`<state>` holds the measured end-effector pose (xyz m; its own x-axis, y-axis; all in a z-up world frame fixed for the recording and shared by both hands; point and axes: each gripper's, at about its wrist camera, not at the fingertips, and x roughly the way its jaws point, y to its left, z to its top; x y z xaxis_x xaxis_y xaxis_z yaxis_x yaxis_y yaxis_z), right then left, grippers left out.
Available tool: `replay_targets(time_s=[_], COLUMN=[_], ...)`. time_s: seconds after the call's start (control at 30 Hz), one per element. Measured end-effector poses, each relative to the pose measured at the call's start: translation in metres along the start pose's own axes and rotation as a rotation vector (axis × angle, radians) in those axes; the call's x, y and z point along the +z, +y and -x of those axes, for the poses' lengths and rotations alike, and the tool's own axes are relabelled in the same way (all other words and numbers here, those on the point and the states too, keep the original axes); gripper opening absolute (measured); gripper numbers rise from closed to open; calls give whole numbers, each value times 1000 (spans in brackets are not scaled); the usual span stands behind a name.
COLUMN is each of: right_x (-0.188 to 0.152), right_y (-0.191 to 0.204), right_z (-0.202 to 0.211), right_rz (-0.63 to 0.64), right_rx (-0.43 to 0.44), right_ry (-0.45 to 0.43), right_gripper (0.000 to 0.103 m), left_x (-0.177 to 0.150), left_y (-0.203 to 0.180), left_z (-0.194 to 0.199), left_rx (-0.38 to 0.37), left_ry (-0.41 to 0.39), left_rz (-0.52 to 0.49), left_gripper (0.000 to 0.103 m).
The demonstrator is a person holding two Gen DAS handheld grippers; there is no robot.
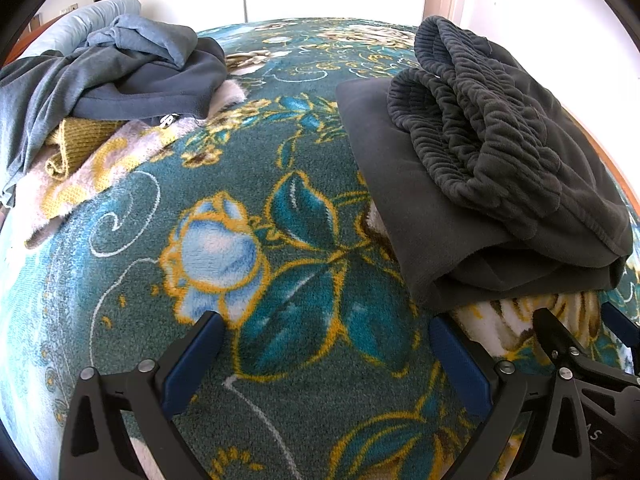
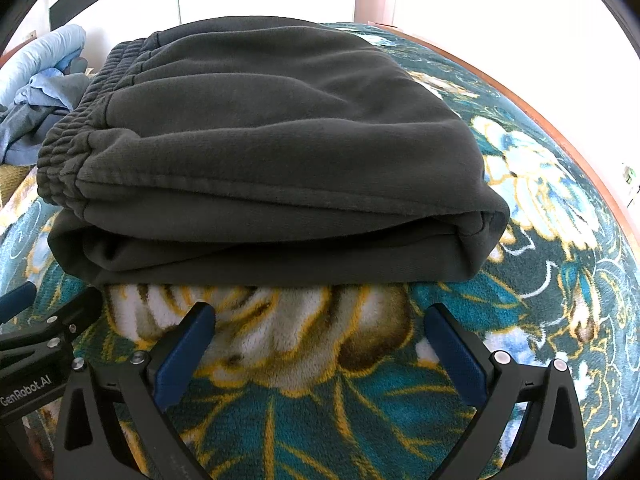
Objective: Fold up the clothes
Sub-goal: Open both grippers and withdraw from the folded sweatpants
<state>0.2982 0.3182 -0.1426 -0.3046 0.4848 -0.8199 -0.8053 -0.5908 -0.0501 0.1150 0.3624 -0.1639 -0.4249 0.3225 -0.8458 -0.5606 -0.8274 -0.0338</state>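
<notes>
Dark grey sweatpants (image 2: 272, 152) lie folded in a thick stack on the floral blanket, the ribbed elastic waistband (image 2: 68, 148) on the left side. In the left wrist view the same sweatpants (image 1: 480, 184) sit to the right, waistband bunched on top. My right gripper (image 2: 320, 320) is open just short of the stack's near edge, with nothing between its fingers. My left gripper (image 1: 326, 328) is open over bare blanket, left of the stack. The right gripper's fingers (image 1: 560, 340) show at the lower right of the left wrist view.
A loose pile of grey and blue clothes (image 1: 120, 68) with a yellow knit (image 1: 80, 140) lies at the far left. The teal floral blanket (image 1: 240, 240) covers the bed. A wooden bed edge (image 2: 560, 120) runs along the right. A light blue pillow (image 2: 44, 52) sits at the back left.
</notes>
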Motion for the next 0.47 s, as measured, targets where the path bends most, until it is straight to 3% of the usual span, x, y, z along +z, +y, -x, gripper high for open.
replay_targets(time_s=[0.47], right_x=[1], right_y=[-2], right_z=[13], right_rz=[1], right_rx=[-6], right_ry=[0], right_gripper=[103], left_x=[-6], left_y=[-3], left_z=[9], left_rx=[-1], left_ry=[8], left_rz=[-19], left_gripper=[103])
